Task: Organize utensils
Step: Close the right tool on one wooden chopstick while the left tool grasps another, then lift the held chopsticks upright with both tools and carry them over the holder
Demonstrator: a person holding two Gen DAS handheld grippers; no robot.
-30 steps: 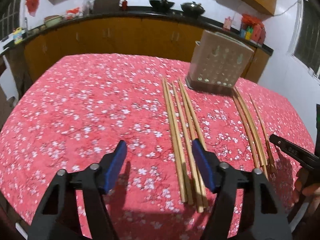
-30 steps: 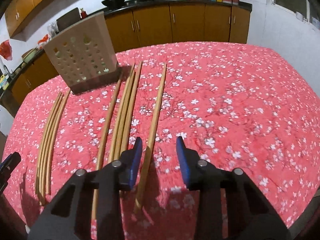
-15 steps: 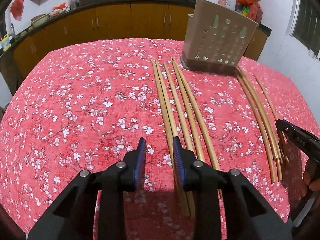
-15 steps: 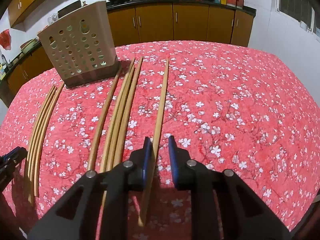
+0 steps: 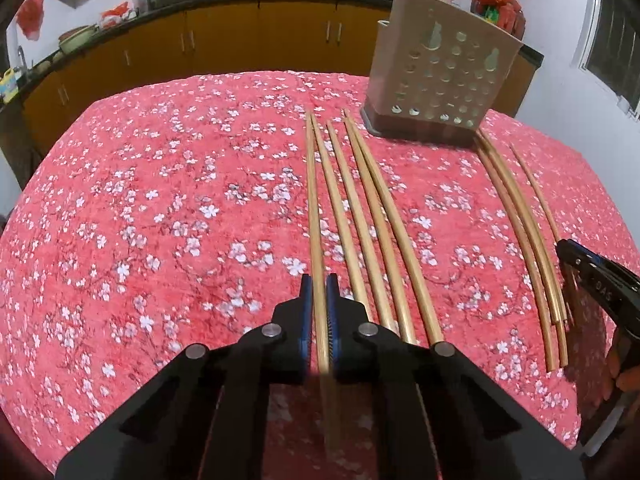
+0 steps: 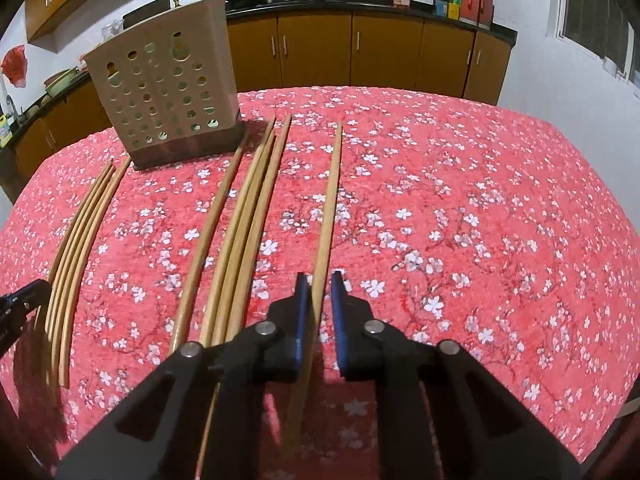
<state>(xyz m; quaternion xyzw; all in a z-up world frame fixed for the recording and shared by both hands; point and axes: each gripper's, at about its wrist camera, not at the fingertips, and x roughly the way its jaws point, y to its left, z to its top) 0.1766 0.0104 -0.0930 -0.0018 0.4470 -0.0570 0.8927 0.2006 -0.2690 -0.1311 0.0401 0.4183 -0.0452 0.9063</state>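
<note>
— What changed on the left?
— The left gripper [image 5: 319, 284], wide apart a second ago, has clamped onto a chopstick [image 5: 314, 216] lying on the tablecloth [image 5: 160, 208].
— And the right?
— The right gripper [image 6: 321, 280] narrowed around the lone chopstick [image 6: 330, 208] near the holder [image 6: 164, 96]; a slight gap remains.

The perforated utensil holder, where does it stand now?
The utensil holder stands upright at the far side of the table, upper left in the right wrist view, just beyond the far tips of the chopsticks.
</note>
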